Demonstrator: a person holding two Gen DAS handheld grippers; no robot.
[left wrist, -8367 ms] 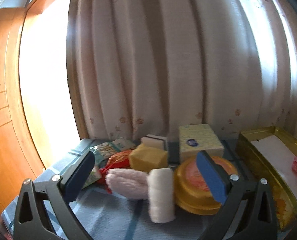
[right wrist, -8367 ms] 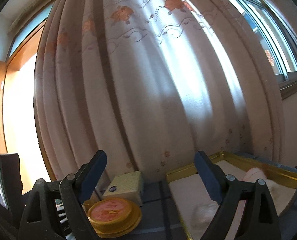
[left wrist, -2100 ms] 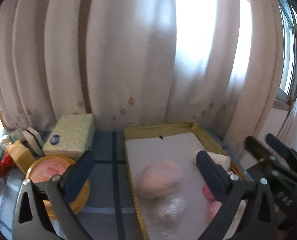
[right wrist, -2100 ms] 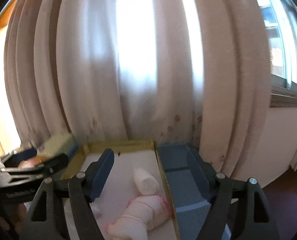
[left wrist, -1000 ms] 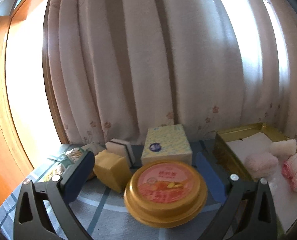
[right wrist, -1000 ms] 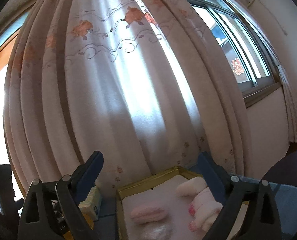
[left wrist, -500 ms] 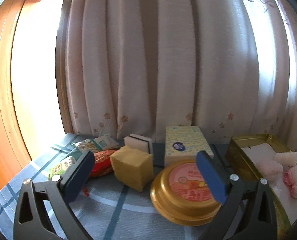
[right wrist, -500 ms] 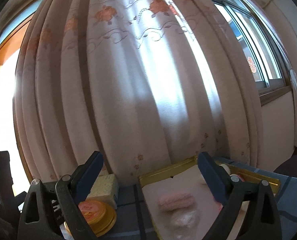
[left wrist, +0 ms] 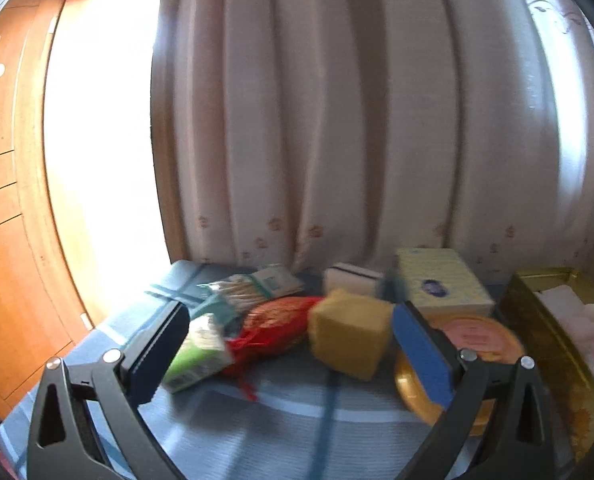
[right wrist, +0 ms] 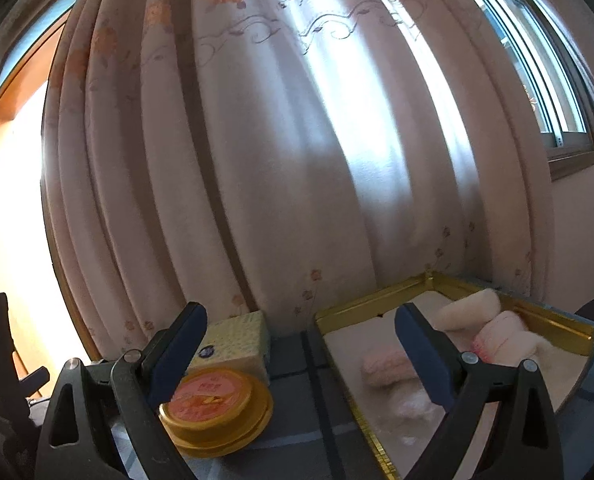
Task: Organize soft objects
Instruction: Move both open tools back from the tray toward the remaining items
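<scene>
My left gripper [left wrist: 293, 356] is open and empty above the blue checked cloth. Just beyond its fingers lie a yellow sponge block [left wrist: 351, 338], a red mesh bag [left wrist: 275, 330] and a green tissue pack [left wrist: 199, 354]. A white sponge [left wrist: 353, 278] sits behind the yellow one. My right gripper [right wrist: 301, 354] is open and empty too, facing the gold tray [right wrist: 367, 302]. In the tray lie a pink rolled towel [right wrist: 385, 366], a cream roll [right wrist: 469, 306] and a pink-edged roll [right wrist: 501, 334]. The tray's rim [left wrist: 553, 342] shows at the right of the left wrist view.
A round gold tin [right wrist: 213, 410] with an orange lid and a pale yellow tissue box [right wrist: 239, 342] stand between the loose items and the tray. A packet of cotton swabs [left wrist: 253, 284] lies at the back left. Curtains hang close behind the table; a wooden door frame [left wrist: 29, 200] is at the left.
The left gripper has swung left and nearer the table, so the sponge, mesh bag and tissue pack now sit between its fingers. The right gripper's view has shifted slightly right along the tray.
</scene>
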